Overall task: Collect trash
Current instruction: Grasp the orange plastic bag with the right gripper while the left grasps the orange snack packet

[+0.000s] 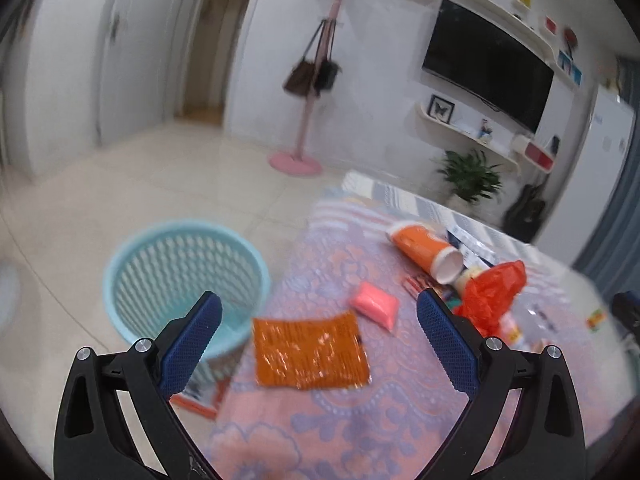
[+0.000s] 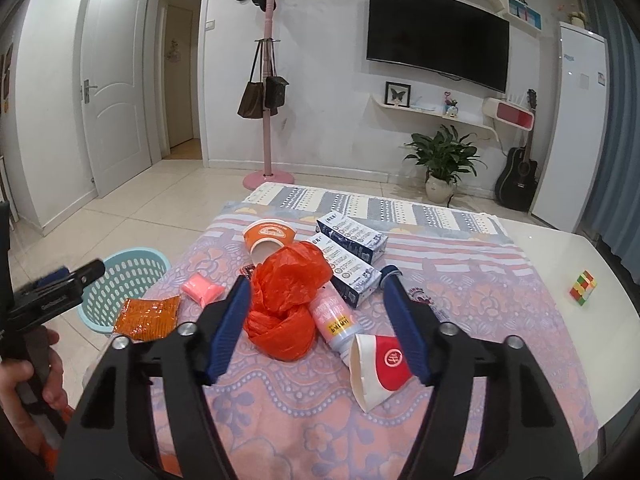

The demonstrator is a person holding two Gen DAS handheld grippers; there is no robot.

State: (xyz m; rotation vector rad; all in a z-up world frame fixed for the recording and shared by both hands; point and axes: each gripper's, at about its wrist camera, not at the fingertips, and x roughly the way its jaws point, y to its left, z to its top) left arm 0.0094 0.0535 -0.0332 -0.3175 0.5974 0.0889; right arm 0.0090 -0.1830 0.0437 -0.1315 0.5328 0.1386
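Note:
Trash lies on a pink and purple tablecloth [image 2: 460,280]. An orange foil wrapper [image 1: 310,354] lies near the table's left edge, between the fingers of my open, empty left gripper [image 1: 318,300]; it also shows in the right wrist view [image 2: 147,316]. A pink packet [image 1: 374,306] lies just beyond it. My right gripper [image 2: 316,284] is open and empty above a crumpled red plastic bag [image 2: 286,296], a pink bottle [image 2: 335,318] and a red and white paper cup [image 2: 380,364]. An orange paper cup [image 2: 268,236] and two blue and white cartons [image 2: 352,252] lie farther back.
A light blue mesh basket [image 1: 184,280] stands on the tiled floor left of the table. A coloured cube [image 2: 583,286] sits on the bare white table at the right. A pink coat stand [image 2: 268,80], a potted plant [image 2: 440,160] and a guitar [image 2: 518,176] stand by the far wall.

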